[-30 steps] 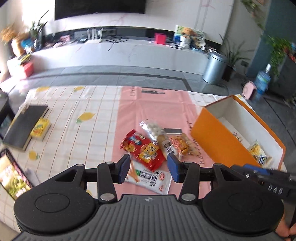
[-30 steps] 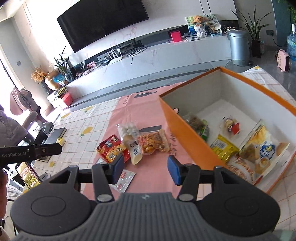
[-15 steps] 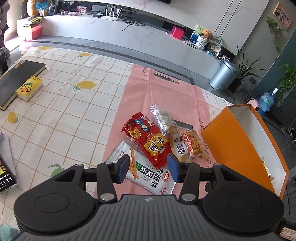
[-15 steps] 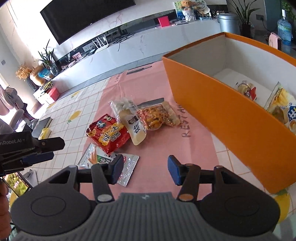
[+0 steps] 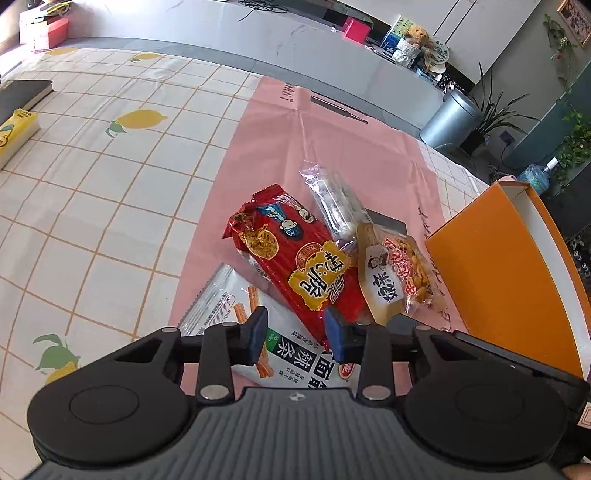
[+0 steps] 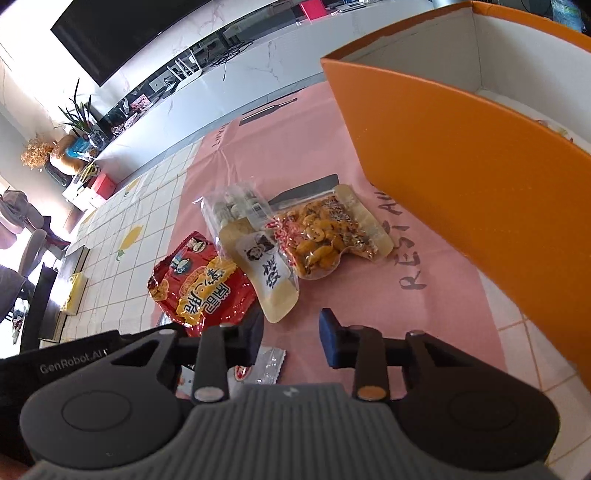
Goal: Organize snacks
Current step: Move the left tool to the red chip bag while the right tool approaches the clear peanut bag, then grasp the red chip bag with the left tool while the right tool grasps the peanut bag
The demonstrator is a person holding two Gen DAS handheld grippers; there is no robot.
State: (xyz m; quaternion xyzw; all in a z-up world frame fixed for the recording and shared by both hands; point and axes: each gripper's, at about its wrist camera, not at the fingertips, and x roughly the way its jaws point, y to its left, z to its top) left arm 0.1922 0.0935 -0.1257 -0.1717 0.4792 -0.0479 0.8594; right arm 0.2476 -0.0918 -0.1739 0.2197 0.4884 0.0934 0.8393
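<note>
Several snack packs lie on the pink mat (image 5: 332,147): a red noodle pack (image 5: 295,258), a white spicy-stick pack (image 5: 236,314) under it, a clear pack of white candies (image 5: 336,203) and a peanut pack (image 5: 402,273). My left gripper (image 5: 295,332) is open, low over the near end of the red pack and the white pack. My right gripper (image 6: 291,334) is open just before the peanut pack (image 6: 325,236) and beside the red pack (image 6: 203,284). The orange box (image 6: 461,177) stands to the right.
A yellow box (image 5: 14,133) and a dark book (image 5: 22,98) lie at the left on the lemon-print tablecloth (image 5: 92,206). The left gripper's body (image 6: 74,354) shows close at the right wrist view's lower left. A low marble bench (image 5: 221,33) runs behind the table.
Both grippers have dropped and moved forward toward the snack pile, which now looks larger. Both jaws stay open. The box's inside has left the right wrist view.
</note>
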